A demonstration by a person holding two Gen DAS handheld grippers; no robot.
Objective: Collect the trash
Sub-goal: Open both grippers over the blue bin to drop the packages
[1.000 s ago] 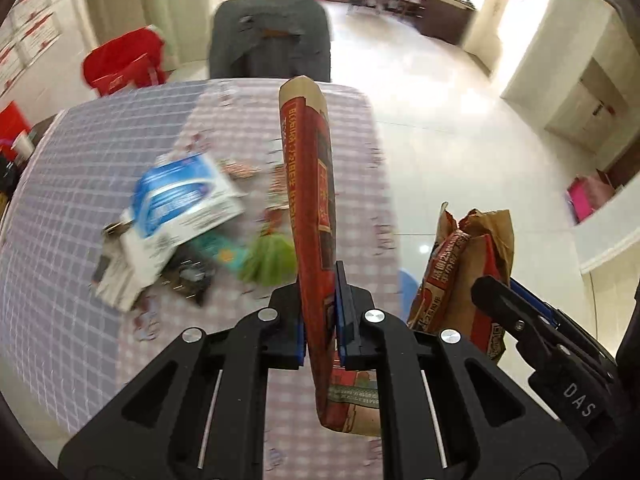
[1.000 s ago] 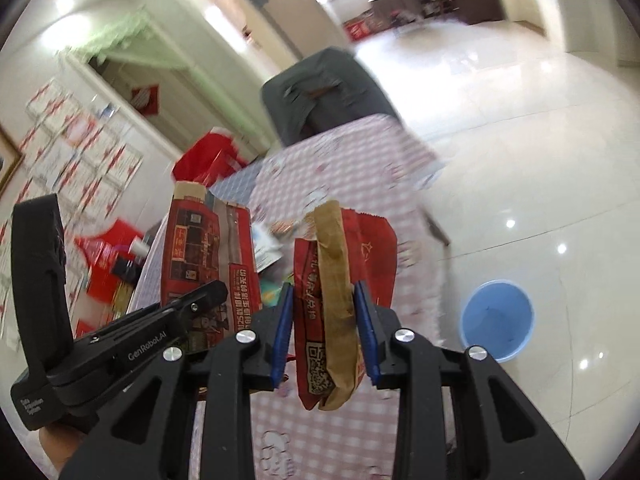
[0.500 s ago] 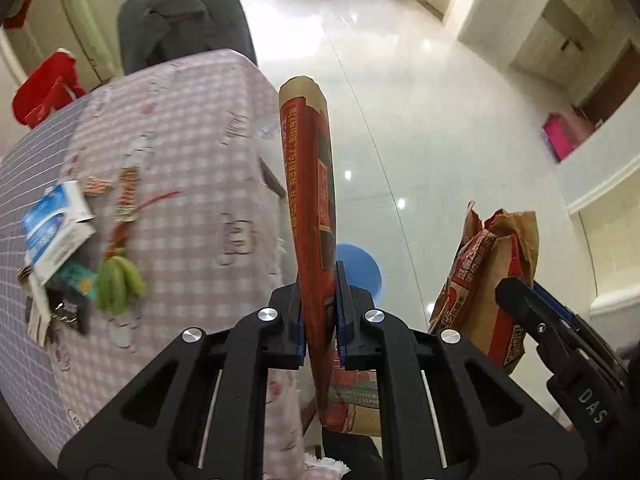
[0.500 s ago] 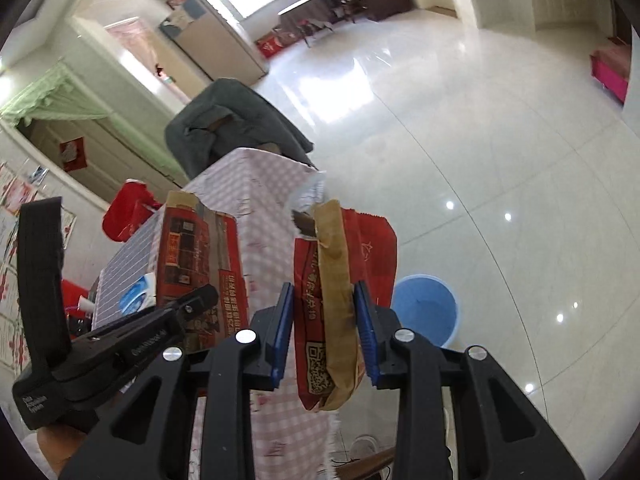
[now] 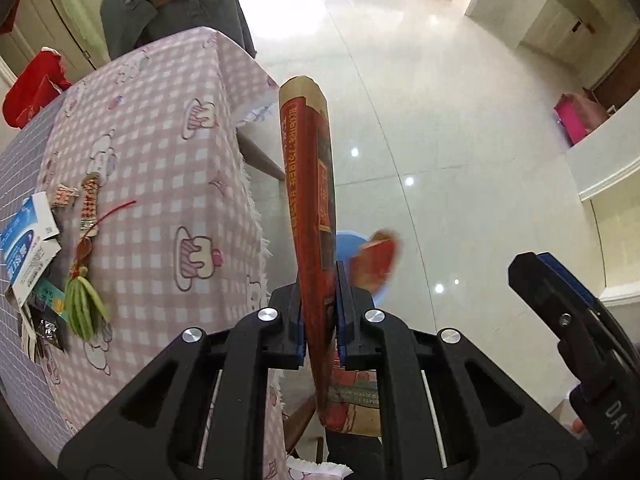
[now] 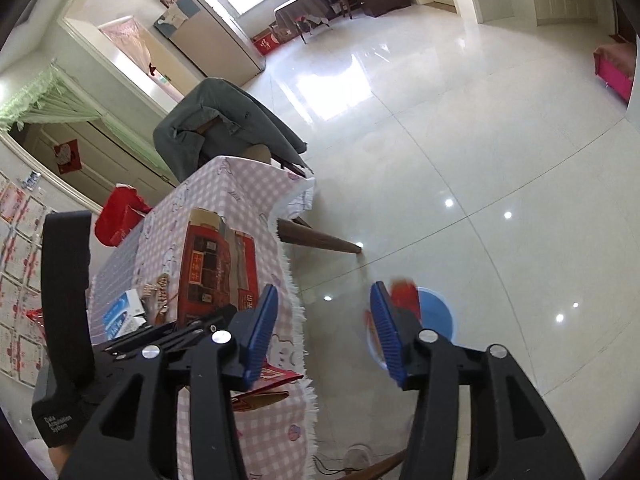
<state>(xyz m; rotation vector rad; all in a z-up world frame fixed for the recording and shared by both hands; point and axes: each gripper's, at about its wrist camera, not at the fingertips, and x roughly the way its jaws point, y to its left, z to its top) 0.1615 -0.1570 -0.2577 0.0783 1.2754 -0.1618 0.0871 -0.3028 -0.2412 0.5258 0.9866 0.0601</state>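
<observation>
A flat red packet (image 5: 308,216) stands upright; a blurred red wrapper (image 5: 374,262) over the blue bin (image 6: 434,312).

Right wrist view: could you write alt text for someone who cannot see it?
The right gripper, jaws just opened and empty, points at a blue bin on the tiled floor, where a blurred red bag is falling. Beside it, the left gripper holds a flat red bag by a checked table.

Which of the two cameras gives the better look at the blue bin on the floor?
The right wrist view: the blue bin shows its rim, partly behind a gripper finger and a blurred red bag. In the left wrist view the bin is mostly hidden by the held red box.
</observation>
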